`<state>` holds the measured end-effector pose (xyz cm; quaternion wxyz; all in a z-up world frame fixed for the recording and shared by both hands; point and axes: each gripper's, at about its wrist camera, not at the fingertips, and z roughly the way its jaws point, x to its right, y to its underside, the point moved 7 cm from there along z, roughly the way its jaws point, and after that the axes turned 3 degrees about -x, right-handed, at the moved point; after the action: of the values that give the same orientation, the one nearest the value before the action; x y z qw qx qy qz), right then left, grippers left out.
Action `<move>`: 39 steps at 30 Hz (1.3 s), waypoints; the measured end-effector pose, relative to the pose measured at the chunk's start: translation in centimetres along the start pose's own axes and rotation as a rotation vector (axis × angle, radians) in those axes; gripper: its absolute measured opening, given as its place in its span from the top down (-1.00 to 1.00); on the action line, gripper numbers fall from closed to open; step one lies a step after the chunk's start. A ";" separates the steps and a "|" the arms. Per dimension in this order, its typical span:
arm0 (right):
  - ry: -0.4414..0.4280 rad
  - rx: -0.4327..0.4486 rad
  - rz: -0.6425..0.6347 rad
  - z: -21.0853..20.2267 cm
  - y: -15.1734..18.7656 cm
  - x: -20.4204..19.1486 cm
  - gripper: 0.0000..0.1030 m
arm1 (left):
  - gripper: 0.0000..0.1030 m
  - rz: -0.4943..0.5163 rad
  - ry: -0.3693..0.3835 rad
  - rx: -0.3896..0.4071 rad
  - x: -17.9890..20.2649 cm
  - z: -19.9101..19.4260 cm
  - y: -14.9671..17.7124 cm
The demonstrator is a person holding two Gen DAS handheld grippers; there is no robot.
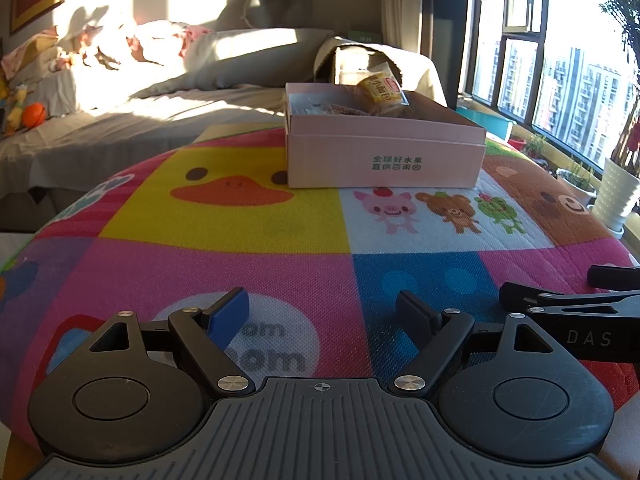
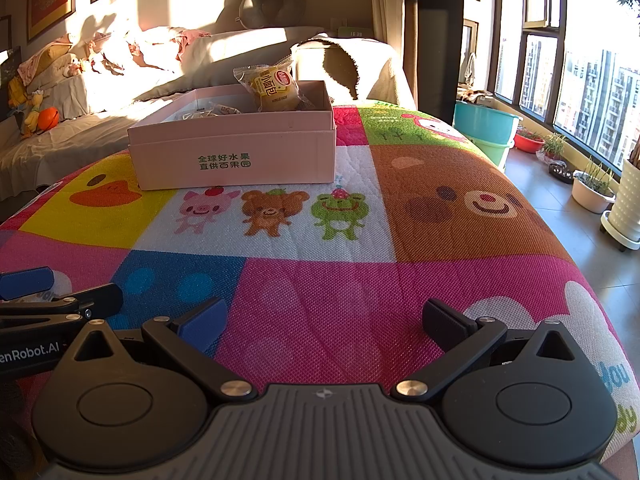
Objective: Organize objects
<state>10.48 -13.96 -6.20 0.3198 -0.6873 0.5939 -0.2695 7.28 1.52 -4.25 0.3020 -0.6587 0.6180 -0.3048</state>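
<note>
A pale pink cardboard box (image 1: 384, 160) (image 2: 236, 160) with green print stands at the far side of the cartoon-animal mat (image 1: 240, 256) (image 2: 320, 288). A yellow wrapped bread packet (image 1: 380, 90) (image 2: 274, 88) leans upright inside it, with smaller wrapped snacks (image 1: 332, 109) (image 2: 218, 111) lying beside it. My left gripper (image 1: 324, 314) is open and empty, low over the mat's near side. My right gripper (image 2: 324, 320) is open and empty too, close beside the left one. Each shows at the edge of the other's view, the right gripper (image 1: 568, 300) and the left gripper (image 2: 52, 296).
A covered sofa (image 1: 120, 92) with cushions, clothes and an orange ball (image 2: 48, 118) runs along the back left. Turquoise tubs (image 2: 486, 126), plant pots (image 2: 592, 192) and a white planter (image 1: 614, 196) stand on the floor by the right-hand window. The mat drops off at its right edge.
</note>
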 end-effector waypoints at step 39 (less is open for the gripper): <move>-0.001 -0.001 0.001 0.0 0.0 0.0 -1.00 | -0.68 0.019 -0.011 -0.001 0.1 0.1 0.0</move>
<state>10.47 -13.95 -6.20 0.3199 -0.6872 0.5942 -0.2689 7.33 1.43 -4.30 0.3080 -0.6546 0.6227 -0.2981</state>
